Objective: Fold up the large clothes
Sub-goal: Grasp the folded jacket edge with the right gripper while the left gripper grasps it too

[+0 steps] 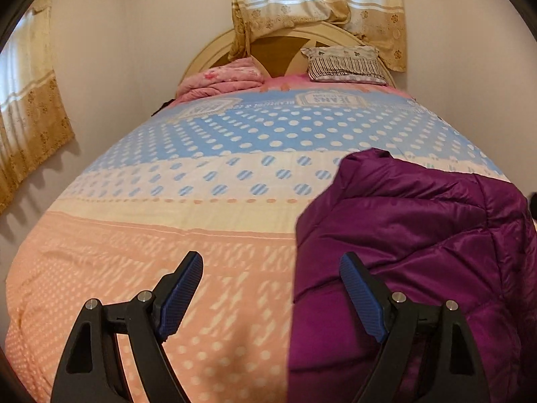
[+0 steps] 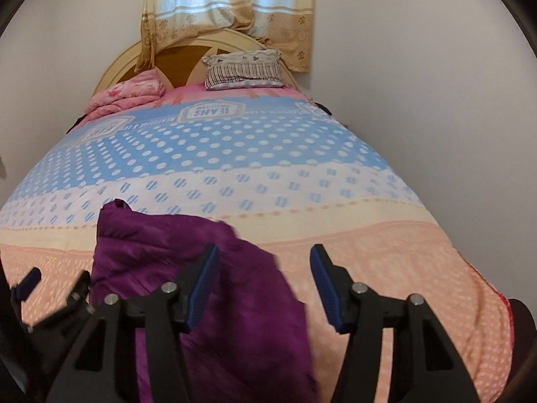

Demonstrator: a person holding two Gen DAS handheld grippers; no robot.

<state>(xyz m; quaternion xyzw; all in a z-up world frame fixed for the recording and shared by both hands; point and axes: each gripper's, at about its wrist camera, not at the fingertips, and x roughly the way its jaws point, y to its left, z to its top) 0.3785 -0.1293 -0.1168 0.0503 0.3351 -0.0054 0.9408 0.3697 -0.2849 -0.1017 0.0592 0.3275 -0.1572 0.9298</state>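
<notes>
Two grippers hover over the bed, both with fingers spread wide apart and nothing between them. The one task garment, a purple quilted jacket, lies in a puffy heap on the peach band of the bedspread, at the end of the bed farthest from the headboard. The left gripper sits just off the jacket's left edge, its right finger over the fabric and its left finger over bare bedspread. In the right wrist view the right gripper straddles the jacket's right edge in the same fashion; whether either touches the cloth cannot be told.

By my reading, the fold is between grasps: the jacket looks partly gathered, not spread flat, and neither gripper has hold of it. The next move calls for each gripper to close on an edge or corner of the jacket, one per side, so it can be lifted, straightened or doubled over. The slippery, padded shell will likely need a deep bite.

The jacket's long axis seems to run toward the headboard, with a bunched, pointed end nearest the pillow. Which end is collar or hem is not clear.
</notes>
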